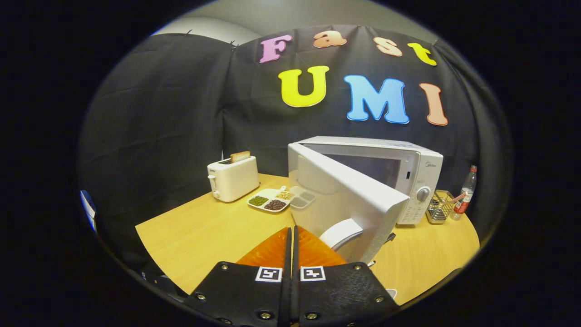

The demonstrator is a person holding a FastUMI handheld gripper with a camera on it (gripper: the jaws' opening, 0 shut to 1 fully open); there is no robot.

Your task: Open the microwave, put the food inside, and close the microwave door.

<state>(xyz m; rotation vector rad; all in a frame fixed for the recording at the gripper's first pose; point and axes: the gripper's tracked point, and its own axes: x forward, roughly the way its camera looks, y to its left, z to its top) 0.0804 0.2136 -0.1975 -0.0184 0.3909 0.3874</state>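
Microwave (411, 175), boxy white, glossy door (349, 200) swung open w/ claw (292, 236) pressed together, empty, just before it.

On the round pale wooden table (204, 236) stand one white microwave (408, 181) with its one door (349, 200) swung open, one white toaster (233, 178) holding one slice of toast (239, 156), one white divided plate (271, 199) with three kinds of beans, one wire basket (439, 207) and one clear plastic bottle (465, 193).
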